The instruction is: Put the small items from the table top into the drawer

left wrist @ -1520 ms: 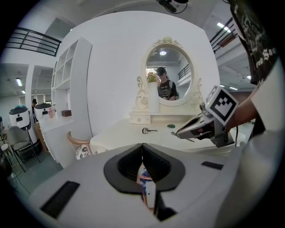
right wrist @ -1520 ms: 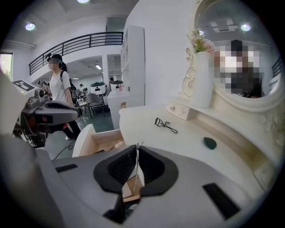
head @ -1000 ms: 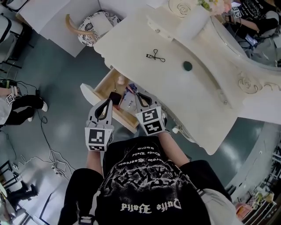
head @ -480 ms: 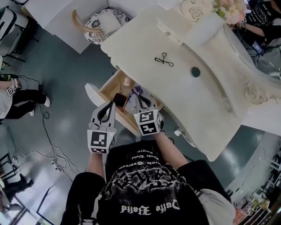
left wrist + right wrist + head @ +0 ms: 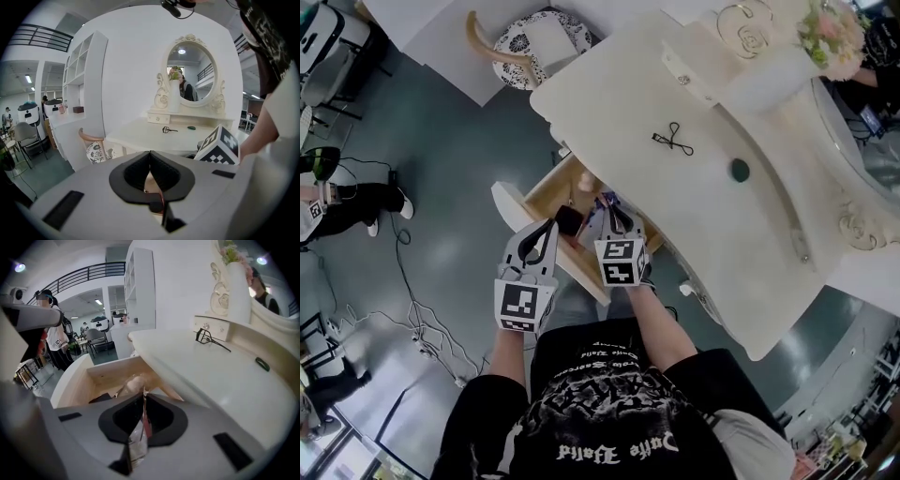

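Observation:
The drawer (image 5: 512, 203) of the white dressing table (image 5: 712, 225) stands pulled out, holding a peach-coloured item (image 5: 133, 383) and a dark flat piece (image 5: 101, 398). My right gripper (image 5: 609, 208) is low over the drawer, shut on a clear plastic packet (image 5: 136, 441) with red print. My left gripper (image 5: 551, 228) hangs beside it at the drawer's front, its jaws together on a thin dark thing with a red edge (image 5: 158, 202). On the table top lie a black eyelash curler (image 5: 673, 139) and a small dark green item (image 5: 739, 170).
A chair with a patterned cushion (image 5: 530, 37) stands beyond the drawer. An oval mirror (image 5: 190, 70), a small drawer box (image 5: 703, 75) and flowers (image 5: 830, 33) line the table's back. Cables (image 5: 412, 300) trail on the floor at left, near a seated person (image 5: 342, 202).
My right gripper has sunk toward the open drawer with the packet still in it. The left gripper has shifted only slightly, staying at the drawer's front.

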`<state>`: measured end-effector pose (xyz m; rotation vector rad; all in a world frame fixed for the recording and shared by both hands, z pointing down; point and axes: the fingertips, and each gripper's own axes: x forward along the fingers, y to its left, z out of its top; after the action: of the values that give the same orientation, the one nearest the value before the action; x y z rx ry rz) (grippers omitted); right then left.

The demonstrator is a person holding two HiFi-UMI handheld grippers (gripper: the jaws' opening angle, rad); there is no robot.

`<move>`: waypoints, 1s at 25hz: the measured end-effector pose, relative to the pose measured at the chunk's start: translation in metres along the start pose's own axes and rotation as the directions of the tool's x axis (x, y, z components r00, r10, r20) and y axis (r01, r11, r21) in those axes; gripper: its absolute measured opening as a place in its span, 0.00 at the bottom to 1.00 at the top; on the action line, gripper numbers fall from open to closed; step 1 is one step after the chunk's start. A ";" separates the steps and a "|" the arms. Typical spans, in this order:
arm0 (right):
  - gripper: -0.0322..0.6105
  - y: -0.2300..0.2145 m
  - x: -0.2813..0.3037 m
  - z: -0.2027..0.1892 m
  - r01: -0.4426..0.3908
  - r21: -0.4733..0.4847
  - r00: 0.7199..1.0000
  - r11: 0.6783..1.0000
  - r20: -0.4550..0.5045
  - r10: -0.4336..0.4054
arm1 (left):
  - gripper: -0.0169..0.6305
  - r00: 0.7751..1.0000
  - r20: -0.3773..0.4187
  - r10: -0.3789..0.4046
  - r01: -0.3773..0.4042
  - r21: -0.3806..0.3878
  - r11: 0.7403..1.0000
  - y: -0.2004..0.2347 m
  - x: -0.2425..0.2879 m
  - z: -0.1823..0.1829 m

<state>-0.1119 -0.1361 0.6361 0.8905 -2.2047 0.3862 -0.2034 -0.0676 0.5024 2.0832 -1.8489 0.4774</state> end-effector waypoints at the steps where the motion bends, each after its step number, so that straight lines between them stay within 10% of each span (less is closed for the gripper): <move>1: 0.10 -0.002 0.004 -0.002 0.016 0.013 1.000 1.000 -0.005 -0.016 | 0.05 1.000 0.000 -0.001 0.001 0.000 1.000 0.002 0.001 0.000; 25: 0.10 -0.035 0.060 -0.045 0.151 0.208 0.978 0.966 -0.172 -0.116 | 0.05 1.000 -0.018 0.003 -0.003 -0.019 1.000 0.020 0.013 -0.010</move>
<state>-0.0949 -0.1672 0.7103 1.0823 -1.9693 0.6228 -0.2220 -0.0771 0.5177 2.0574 -1.8395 0.4755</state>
